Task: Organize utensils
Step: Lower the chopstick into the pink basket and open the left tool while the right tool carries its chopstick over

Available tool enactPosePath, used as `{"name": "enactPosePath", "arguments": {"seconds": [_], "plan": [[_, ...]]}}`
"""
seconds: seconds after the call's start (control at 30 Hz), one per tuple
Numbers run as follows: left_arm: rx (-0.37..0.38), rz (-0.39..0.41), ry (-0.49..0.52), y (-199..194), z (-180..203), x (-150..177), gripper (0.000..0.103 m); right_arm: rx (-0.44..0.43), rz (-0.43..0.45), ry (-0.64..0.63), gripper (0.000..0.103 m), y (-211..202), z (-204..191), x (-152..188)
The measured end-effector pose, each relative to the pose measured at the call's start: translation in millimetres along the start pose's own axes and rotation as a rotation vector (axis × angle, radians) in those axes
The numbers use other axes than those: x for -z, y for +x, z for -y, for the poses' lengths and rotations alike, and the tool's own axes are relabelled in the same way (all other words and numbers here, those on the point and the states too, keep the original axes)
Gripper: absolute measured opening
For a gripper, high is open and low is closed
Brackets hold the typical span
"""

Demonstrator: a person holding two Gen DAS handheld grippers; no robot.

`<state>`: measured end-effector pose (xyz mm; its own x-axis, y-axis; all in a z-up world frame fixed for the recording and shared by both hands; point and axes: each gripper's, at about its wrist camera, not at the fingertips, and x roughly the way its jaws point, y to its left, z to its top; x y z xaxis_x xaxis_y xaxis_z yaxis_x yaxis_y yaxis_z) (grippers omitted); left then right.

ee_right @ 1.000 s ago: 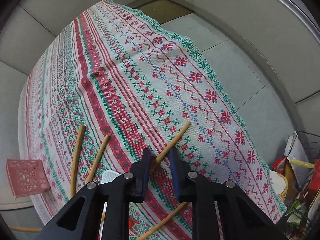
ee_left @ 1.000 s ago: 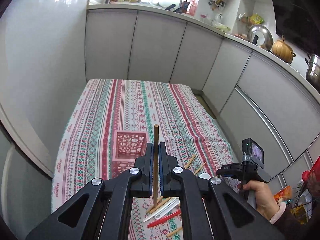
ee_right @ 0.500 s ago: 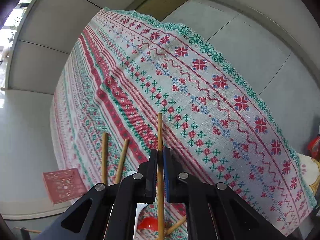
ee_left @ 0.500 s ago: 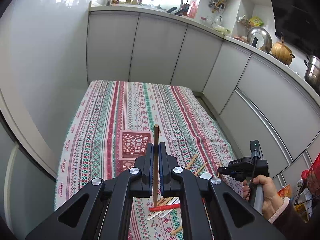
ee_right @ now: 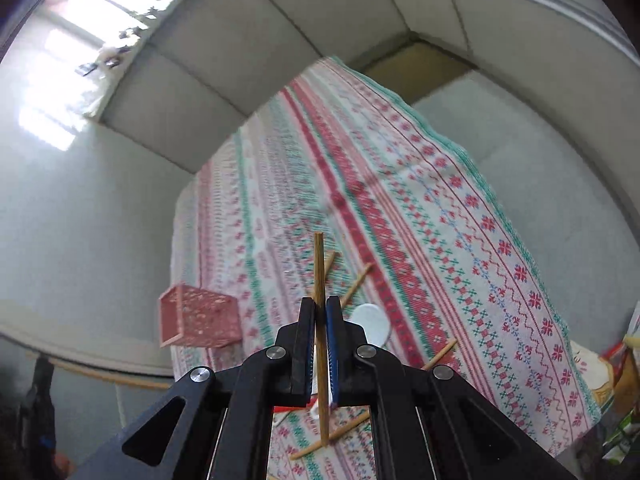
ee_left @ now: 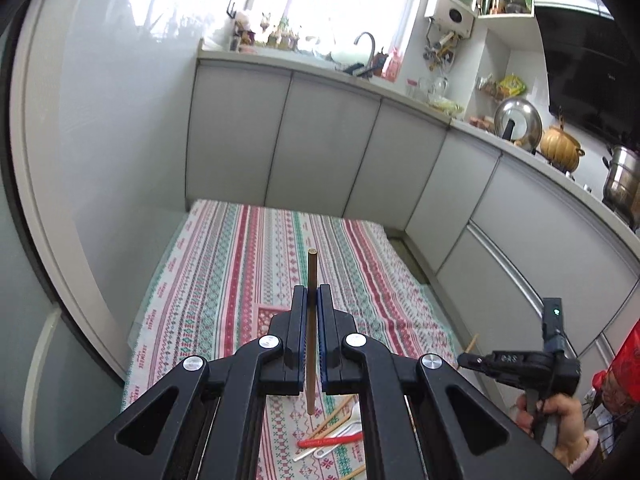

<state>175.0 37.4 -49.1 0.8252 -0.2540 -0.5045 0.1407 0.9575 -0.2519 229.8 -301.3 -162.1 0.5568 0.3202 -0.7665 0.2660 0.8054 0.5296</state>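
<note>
- The left gripper (ee_left: 312,308) has its jaws clamped on a chopstick (ee_left: 311,280) that stands upright between them, lifted clear above the counter (ee_left: 240,264).
- The right gripper (ee_right: 321,312) grips a second chopstick (ee_right: 319,268) the same way, jaws narrow around its shaft and the stick raised off the cloth.
- At 6 o'clock under the left gripper lie loose utensils (ee_left: 332,436): wooden sticks, a red piece and white pieces, none of them sorted yet.
- A white spoon (ee_right: 370,322) and more sticks (ee_right: 358,282) lie just beyond the right jaws, at about 1 o'clock.
- The pink basket (ee_right: 200,322) sits at 10 o'clock in the right view, apparently empty.
- Judged step: carrying both sticks to the basket. Next comes lowering each stick end-first over its open mouth, then letting go.
</note>
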Motion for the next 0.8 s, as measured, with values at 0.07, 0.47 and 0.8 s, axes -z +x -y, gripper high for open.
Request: {"name": "enactPosePath", "arguments": {"seconds": [0.07,0.47,0.8], "plan": [[-0.013,0.032,-0.015,-5.4,-2.4,-4.3,0.004,-0.022,0.033,-0.047,0.006,-15.9,-14.8,5.2],[-0.073,0.158,-0.084,5.1,-22.1,-26.3,0.005,-0.101,0.189,-0.184,0.006,-60.5,-73.0,15.2],[-0.082,0.232,-0.079,24.6,-32.9,-34.4,0.005,-0.121,0.192,-0.190,0.006,-53.0,-84.3,13.8]]}}
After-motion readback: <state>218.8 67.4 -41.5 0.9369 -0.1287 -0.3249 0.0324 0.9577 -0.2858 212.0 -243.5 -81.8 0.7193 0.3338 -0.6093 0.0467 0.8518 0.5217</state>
